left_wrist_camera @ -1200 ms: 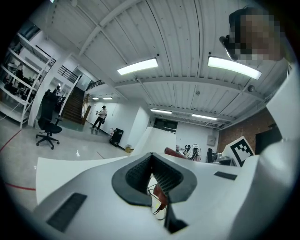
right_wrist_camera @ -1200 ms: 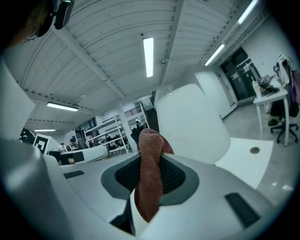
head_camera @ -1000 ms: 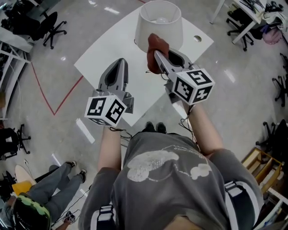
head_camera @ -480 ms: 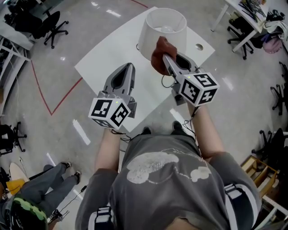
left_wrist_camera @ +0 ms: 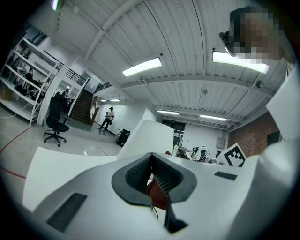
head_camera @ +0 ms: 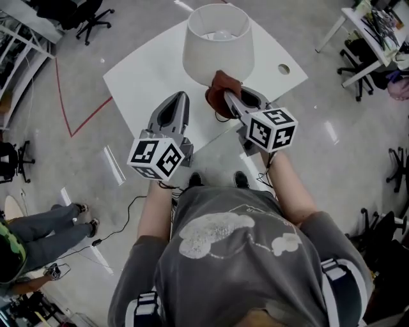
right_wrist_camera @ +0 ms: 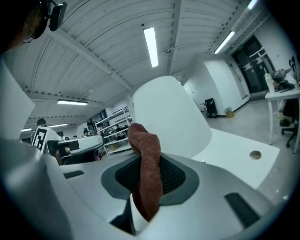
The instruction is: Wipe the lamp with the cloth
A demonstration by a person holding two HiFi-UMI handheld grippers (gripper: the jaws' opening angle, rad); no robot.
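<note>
A white lamp with a cone shade stands on a white table; its bulb shows inside the shade from above. My right gripper is shut on a rust-brown cloth, which sits against the lower front of the shade. In the right gripper view the cloth hangs folded between the jaws with the lamp shade just behind it. My left gripper is shut and holds nothing, hovering over the table's near edge left of the lamp. The left gripper view shows the shade ahead.
A round hole marks the table's right corner. Red tape lines run on the floor at left. Office chairs and desks stand around the edges. A person stands at lower left beside floor cables.
My right gripper with the cloth has come down the shade from near its upper rim to its lower front. The left gripper stays shut in about the same spot.
</note>
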